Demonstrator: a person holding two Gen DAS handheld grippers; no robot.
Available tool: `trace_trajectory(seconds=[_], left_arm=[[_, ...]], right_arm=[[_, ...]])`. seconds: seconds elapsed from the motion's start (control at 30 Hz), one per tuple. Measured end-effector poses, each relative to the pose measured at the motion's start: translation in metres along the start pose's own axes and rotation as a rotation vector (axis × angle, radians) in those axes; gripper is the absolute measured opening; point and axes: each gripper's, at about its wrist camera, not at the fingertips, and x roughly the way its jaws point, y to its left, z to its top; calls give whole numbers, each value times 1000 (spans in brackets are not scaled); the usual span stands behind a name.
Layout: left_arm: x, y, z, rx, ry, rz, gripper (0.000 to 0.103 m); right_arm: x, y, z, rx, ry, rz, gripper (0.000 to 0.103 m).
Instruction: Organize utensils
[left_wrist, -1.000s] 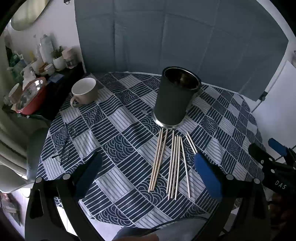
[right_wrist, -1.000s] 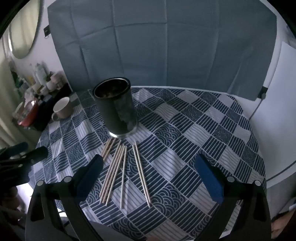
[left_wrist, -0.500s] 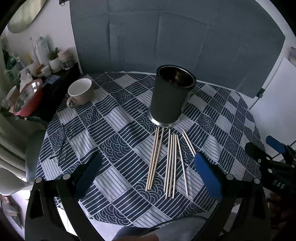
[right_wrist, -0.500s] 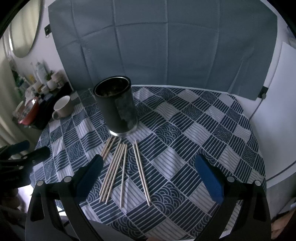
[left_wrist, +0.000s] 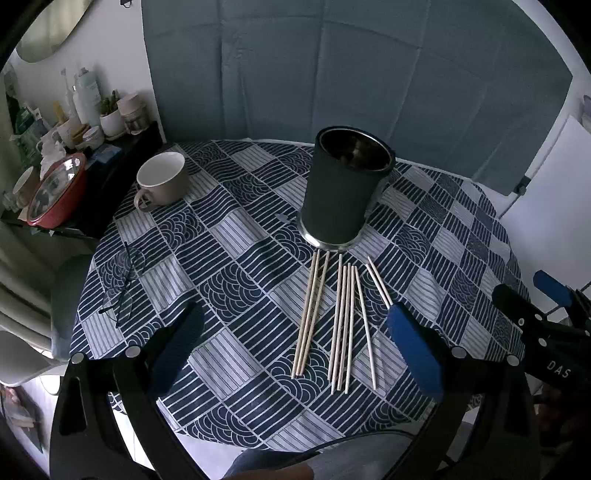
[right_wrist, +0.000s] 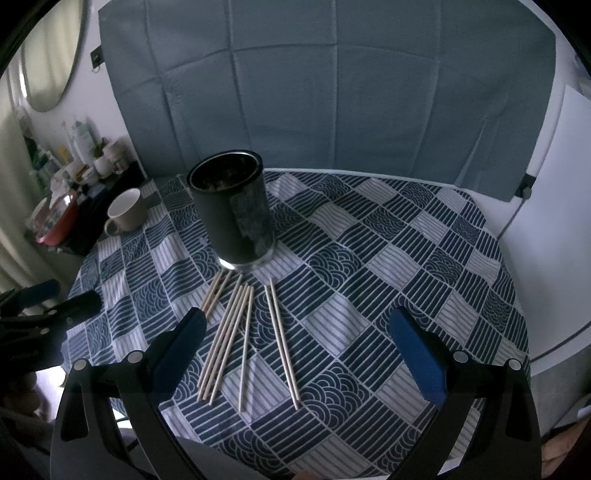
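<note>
Left wrist view: round tabletop (left_wrist: 236, 236) w/ navy-and-white patchwork cloth, wave and stripe squares. Dark cylindrical holder (left_wrist: 343, 192) stands upright near the middle, shiny inside. Wooden chopsticks (left_wrist: 341, 321) lie flat on the cloth just in front of the holder, fanned in loose groups, ends pointing toward its base. Beige mug (left_wrist: 162, 182) at far left edge, handle toward camera; eyeglasses (left_wrist: 122, 284) on cloth at left. Left gripper (left_wrist: 295, 343) wide open, nothing held, hovering over the near end of the chopsticks. Right gripper (left_wrist: 546, 295) pokes in at right edge; can't tell its opening from here. Room: grey-blue backdrop cloth (left_wrist: 332, 66) behind, white wall, dark side shelf (left_wrist: 122, 162) at left w/ bottles, small pots, red lidded pot (left_wrist: 55, 192). Right wrist view: same tabletop (right_wrist: 406, 258), holder (right_wrist: 232, 210) left of centre, chopsticks (right_wrist: 236, 332) below it, mug (right_wrist: 125, 214) at left. Right gripper (right_wrist: 299, 347) wide open, empty. Left gripper (right_wrist: 48, 299) visible at left edge. White panel (right_wrist: 554, 221) at right; oval mirror (right_wrist: 51, 55) on wall at upper left.
</note>
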Motion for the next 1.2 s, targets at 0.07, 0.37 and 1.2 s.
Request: trace_trajectory(seconds=[0.07, 0.37, 1.2], left_arm=[[0, -1, 0, 0, 2, -1, 97], [5, -2, -2, 0, 18, -15, 97], [6, -1, -5, 12, 31, -16, 97]], right_arm=[[-1, 0, -1, 1, 1, -1, 95], [-2, -1, -1, -1, 2, -2, 95], [-1, -2, -3, 3, 23, 0, 95]])
